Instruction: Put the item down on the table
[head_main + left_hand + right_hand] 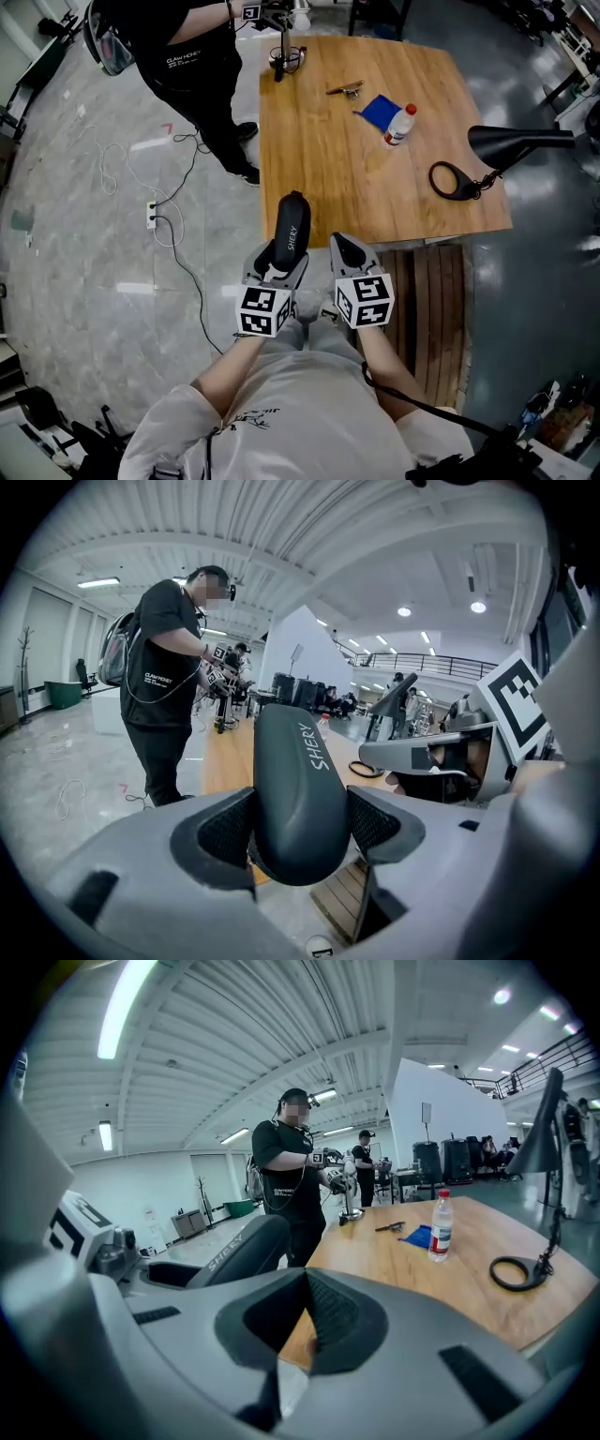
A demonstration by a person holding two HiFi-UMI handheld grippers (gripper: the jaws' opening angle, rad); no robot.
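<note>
A black oblong case printed SHERY sticks forward out of my left gripper, whose pads press on its two sides. In the left gripper view the case fills the gap between the meshed pads. It hangs over the near left edge of the wooden table. My right gripper sits just to the right at the same height, jaws together and holding nothing. From the right gripper view the case shows to the left of the right gripper.
On the table lie a water bottle, a blue cloth, a small tool, a black lamp with a ring base, and a stand. A person in black stands at the far left corner. Cables trail on the floor.
</note>
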